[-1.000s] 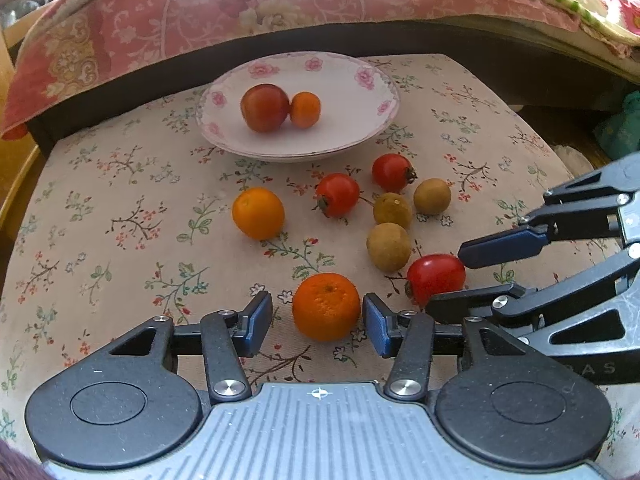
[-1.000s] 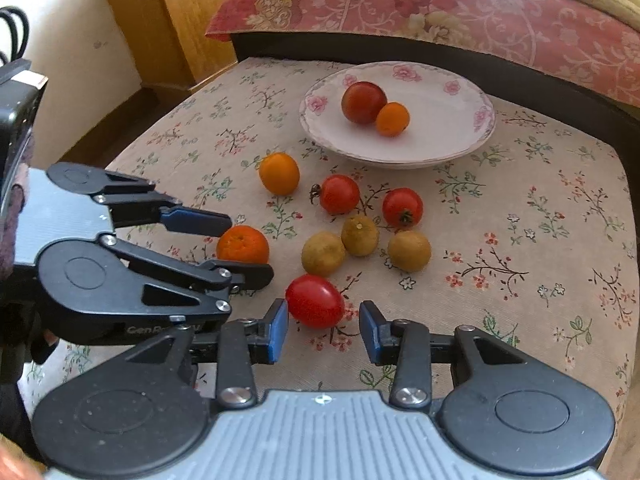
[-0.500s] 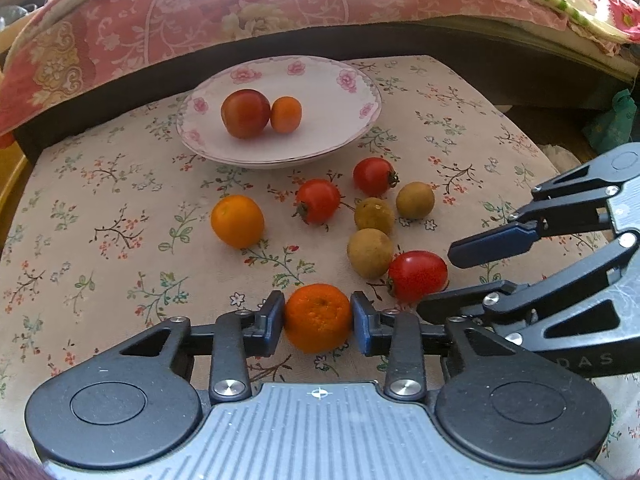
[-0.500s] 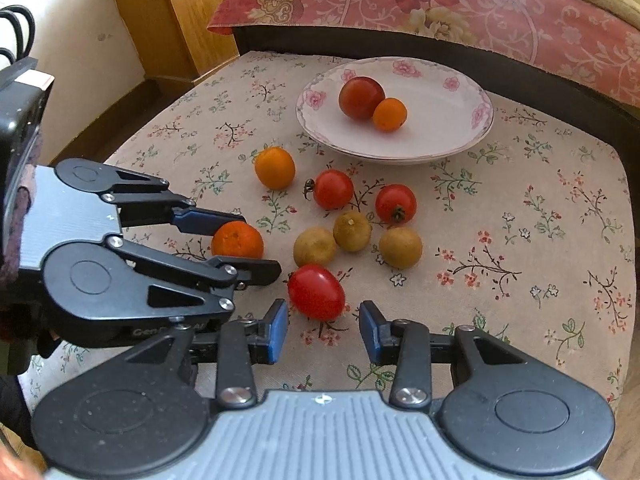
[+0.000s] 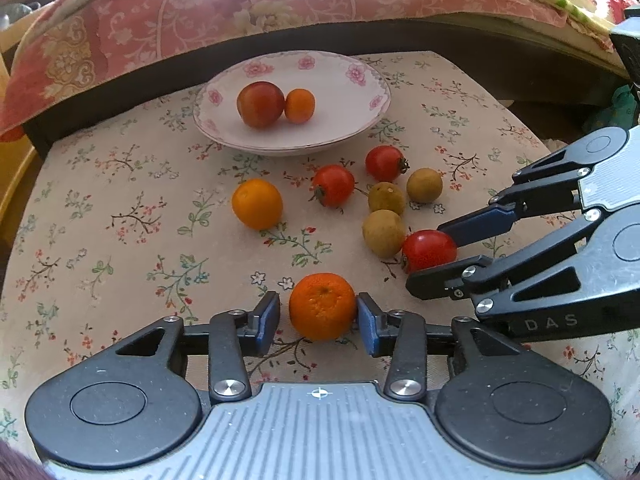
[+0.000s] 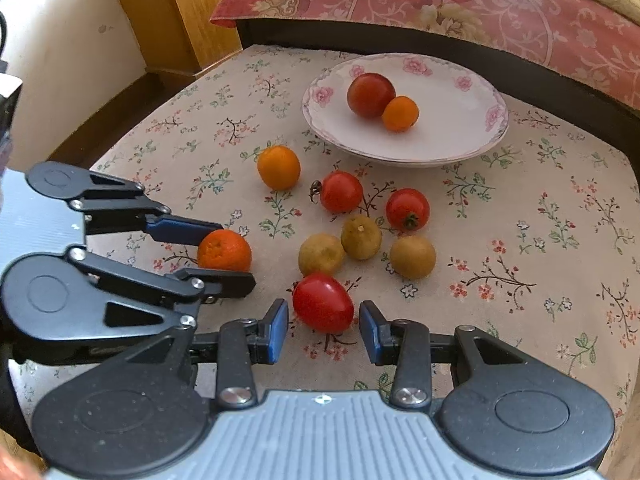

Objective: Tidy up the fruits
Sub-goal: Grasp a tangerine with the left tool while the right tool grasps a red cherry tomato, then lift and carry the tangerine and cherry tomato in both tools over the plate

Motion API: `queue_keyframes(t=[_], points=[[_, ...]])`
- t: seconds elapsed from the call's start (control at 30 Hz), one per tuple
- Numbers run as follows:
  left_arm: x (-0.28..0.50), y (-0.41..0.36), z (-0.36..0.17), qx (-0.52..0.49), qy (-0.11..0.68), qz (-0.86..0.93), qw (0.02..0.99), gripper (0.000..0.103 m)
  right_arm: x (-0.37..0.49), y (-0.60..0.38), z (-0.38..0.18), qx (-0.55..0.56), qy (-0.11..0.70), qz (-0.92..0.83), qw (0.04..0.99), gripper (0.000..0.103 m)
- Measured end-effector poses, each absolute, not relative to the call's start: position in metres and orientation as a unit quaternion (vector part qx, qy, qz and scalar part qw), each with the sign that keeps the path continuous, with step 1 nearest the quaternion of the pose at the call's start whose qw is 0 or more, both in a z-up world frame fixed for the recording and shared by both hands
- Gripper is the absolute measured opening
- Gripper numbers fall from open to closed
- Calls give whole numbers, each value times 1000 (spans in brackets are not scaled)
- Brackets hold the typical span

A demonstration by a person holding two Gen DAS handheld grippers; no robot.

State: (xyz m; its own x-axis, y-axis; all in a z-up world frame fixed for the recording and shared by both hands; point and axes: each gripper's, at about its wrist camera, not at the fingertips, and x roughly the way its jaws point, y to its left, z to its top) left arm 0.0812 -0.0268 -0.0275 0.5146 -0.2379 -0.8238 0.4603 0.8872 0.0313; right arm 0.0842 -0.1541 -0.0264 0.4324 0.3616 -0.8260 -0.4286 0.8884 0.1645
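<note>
A white floral plate (image 5: 360, 120) (image 6: 472, 136) at the back holds a dark red tomato (image 5: 260, 104) and a small orange (image 5: 299, 105). My left gripper (image 5: 318, 318) is open, its jaws on either side of a mandarin (image 5: 322, 306) (image 6: 224, 250) with small gaps. My right gripper (image 6: 323, 326) is open around a red tomato (image 6: 323, 302) (image 5: 429, 250), not clamped. On the cloth lie a yellow-orange fruit (image 5: 257, 203), two more red tomatoes (image 5: 333, 185) (image 5: 385, 163) and three brownish round fruits (image 5: 383, 233).
The fruits lie on a floral cloth (image 5: 120, 220) over a small table. A pink quilted bed (image 5: 200, 12) runs behind it. A wooden cabinet (image 6: 192, 12) and white wall stand at the far left in the right wrist view.
Both grippers moved forward onto their fruits. The left jaws had closed in around the mandarin, then widened slightly. The right jaws narrowed around the red tomato.
</note>
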Motion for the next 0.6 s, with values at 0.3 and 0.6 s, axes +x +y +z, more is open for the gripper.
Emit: queue_keyframes(t=[0.3,0.6], points=[[83,-27,-30,123,450,-202,861,56,85,-155,-26,-36,476,237,846,42],[81,-28,-29,122,448,-207,861,45,83,-149,-25,-52,475,232,847,36]])
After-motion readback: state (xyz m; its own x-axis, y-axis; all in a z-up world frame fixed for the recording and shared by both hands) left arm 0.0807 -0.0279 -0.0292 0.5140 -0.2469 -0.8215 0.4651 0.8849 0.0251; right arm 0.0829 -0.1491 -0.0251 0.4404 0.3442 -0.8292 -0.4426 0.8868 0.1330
